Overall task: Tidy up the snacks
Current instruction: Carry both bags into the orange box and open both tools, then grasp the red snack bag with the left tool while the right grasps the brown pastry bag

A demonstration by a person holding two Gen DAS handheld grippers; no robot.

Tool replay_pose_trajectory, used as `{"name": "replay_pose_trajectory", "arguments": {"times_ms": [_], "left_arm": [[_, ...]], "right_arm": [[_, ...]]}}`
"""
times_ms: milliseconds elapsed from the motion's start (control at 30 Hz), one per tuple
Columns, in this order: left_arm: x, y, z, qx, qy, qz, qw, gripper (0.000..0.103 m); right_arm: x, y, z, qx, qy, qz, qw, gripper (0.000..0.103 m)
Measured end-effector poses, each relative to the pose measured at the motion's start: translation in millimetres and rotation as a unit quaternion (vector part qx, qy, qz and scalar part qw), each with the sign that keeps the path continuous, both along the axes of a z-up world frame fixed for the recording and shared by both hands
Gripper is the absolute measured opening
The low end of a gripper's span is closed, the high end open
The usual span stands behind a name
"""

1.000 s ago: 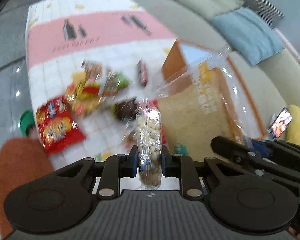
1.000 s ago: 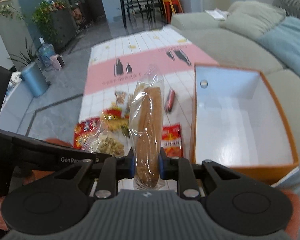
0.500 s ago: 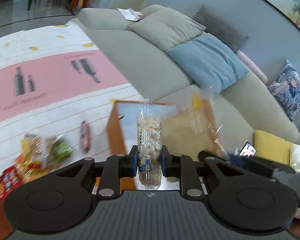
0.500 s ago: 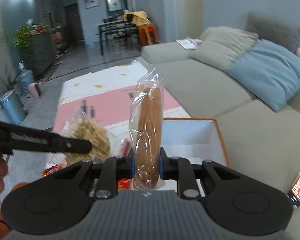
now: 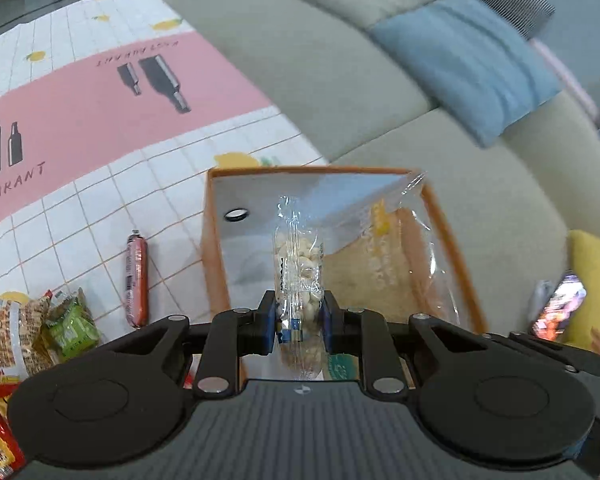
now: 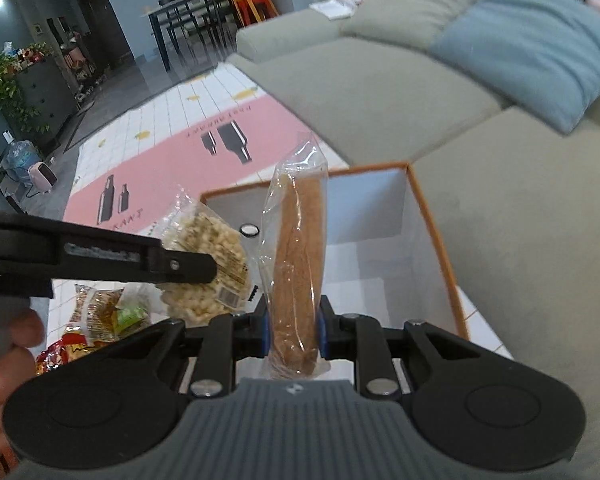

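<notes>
The left gripper point(image 5: 299, 322) is clamped on a bag of puffed snacks point(image 5: 299, 264), the right gripper point(image 6: 292, 330) on a bag of brown wafer point(image 6: 298, 264). Both bags stand up past the jaws, with the open box point(image 6: 436, 236) just ahead and below, nearer the right.

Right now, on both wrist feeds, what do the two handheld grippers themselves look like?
Both look alike: the left gripper and right gripper are matte black, with two flat linkage arms on silver pivot pins, round discs at either side and a ribbed grey centre plate bearing a small logo. The fingers carry blue pads. The right wrist view shows pale lettering, too blurred to read, along the left gripper's side.
</notes>
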State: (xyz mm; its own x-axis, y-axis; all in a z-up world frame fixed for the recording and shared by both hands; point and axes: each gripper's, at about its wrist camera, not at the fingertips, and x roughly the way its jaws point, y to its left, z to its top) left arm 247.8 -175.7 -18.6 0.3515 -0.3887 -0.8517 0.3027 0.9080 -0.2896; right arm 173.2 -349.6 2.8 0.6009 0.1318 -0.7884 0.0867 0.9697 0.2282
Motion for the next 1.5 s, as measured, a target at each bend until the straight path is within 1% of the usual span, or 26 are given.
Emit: {"name": "replay_pose_trajectory", "arguments": {"times_ms": [133, 167, 200, 300, 400, 433, 500, 567, 700, 767, 833, 933, 1000, 1133, 1233, 1367, 1500], "left_arm": [[12.1, -7.5, -12.0, 0.039, 0.001, 0.000, 0.9992, 0.024], [13.5, -10.8, -13.9, 0.054, -0.002, -0.002, 0.9985, 0.024], [14.0, -14.4, -13.3, 0.059, -0.011, -0.007, 0.9982, 0.024], [17.3, -25.2, -14.9, 0.085, -0.021, -0.014, 0.9960, 0.024], [20.9, -36.2, -20.7, 0.113, -0.017, -0.019, 0.9933, 0.025], [21.2, -39.5, -23.1, 0.123, -0.018, -0.021, 0.9920, 0.028], [19.4, -43.7, -23.8, 0.131, -0.026, -0.029, 0.9907, 0.029], [19.9, -43.7, -24.8, 0.127, -0.026, -0.028, 0.9912, 0.030], [21.3, -36.7, -22.5, 0.103, -0.017, -0.026, 0.9942, 0.038], [19.0, -30.4, -17.3, 0.088, -0.016, -0.024, 0.9957, 0.039], [14.5, -24.0, -10.3, 0.075, -0.017, -0.022, 0.9968, 0.044], [4.0, -11.2, 3.7, 0.053, -0.028, -0.019, 0.9980, 0.045], [-2.5, -2.5, 11.5, 0.045, -0.034, -0.016, 0.9983, 0.046], [-13.6, 18.1, 19.7, 0.049, -0.036, 0.003, 0.9982, 0.046], [-22.3, 33.9, 21.1, 0.064, -0.034, 0.016, 0.9973, 0.046], [-37.2, 54.6, 24.3, 0.081, -0.039, 0.030, 0.9955, 0.046], [-53.5, 73.0, 29.9, 0.077, -0.034, 0.038, 0.9957, 0.046]], "right_arm": [[8.5, -0.9, -19.2, 0.030, 0.016, 0.005, 0.999, 0.019], [11.0, -1.8, -22.8, 0.036, 0.017, 0.005, 0.999, 0.019], [13.5, -2.8, -26.5, 0.041, 0.019, 0.006, 0.999, 0.019], [19.9, -4.5, -36.0, 0.049, 0.027, 0.007, 0.998, 0.020], [22.3, -6.5, -44.5, 0.054, 0.035, 0.006, 0.998, 0.020], [22.7, -6.8, -46.0, 0.054, 0.037, 0.007, 0.998, 0.020], [23.3, -7.3, -47.2, 0.050, 0.037, 0.007, 0.998, 0.020], [23.3, -7.1, -47.3, 0.042, 0.039, 0.006, 0.998, 0.020], [24.1, -5.0, -47.7, 0.009, 0.044, 0.004, 0.999, 0.024], [22.9, -2.2, -47.2, -0.019, 0.046, 0.004, 0.999, 0.028], [22.0, 1.6, -46.7, -0.049, 0.047, 0.008, 0.998, 0.031], [20.1, 7.5, -45.9, -0.107, 0.046, 0.014, 0.993, 0.032], [20.3, 9.7, -45.7, -0.128, 0.045, 0.020, 0.991, 0.031], [23.0, 7.9, -50.3, -0.108, 0.063, 0.031, 0.992, 0.032], [24.0, 6.3, -55.8, -0.101, 0.077, 0.017, 0.992, 0.032], [13.9, 14.6, -49.5, -0.092, 0.069, 0.018, 0.993, 0.032], [0.5, 32.4, -36.6, -0.095, 0.058, 0.030, 0.993, 0.032]]}}
